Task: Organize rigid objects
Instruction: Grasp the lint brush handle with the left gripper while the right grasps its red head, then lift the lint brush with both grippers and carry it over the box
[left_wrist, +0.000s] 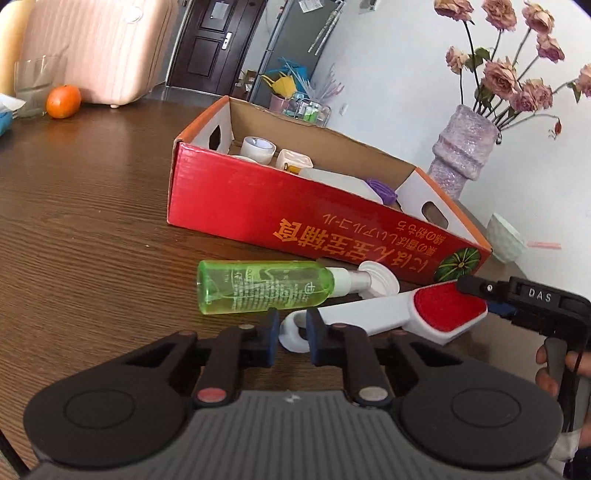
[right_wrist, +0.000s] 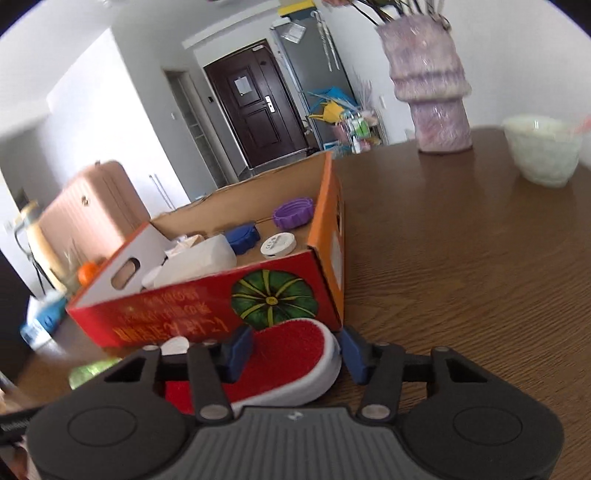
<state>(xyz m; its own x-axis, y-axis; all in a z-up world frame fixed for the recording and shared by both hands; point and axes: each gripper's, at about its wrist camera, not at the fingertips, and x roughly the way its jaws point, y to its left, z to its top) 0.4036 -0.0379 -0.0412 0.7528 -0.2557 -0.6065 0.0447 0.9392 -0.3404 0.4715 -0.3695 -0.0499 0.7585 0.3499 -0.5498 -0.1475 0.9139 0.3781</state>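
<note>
1. The lint brush (left_wrist: 399, 314) is laid flat on the wooden table (left_wrist: 92, 221), just in front of the red cardboard box (left_wrist: 258, 206), right beside a green spray bottle (left_wrist: 258, 286).
2. The hooked end of its white handle is pinched by the left gripper (left_wrist: 291, 332), jaws pretty much fully closed on it.
3. The red pad end is straddled by the right gripper (right_wrist: 291, 354), jaws about halfway in; actual contact can't be made out tbh.
4. A purple cap (right_wrist: 293, 213) and some white containers are seen inside the box.

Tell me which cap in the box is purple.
The ridged purple cap at the box's far corner; the blue cap sits nearer, beside a white round lid.
</note>
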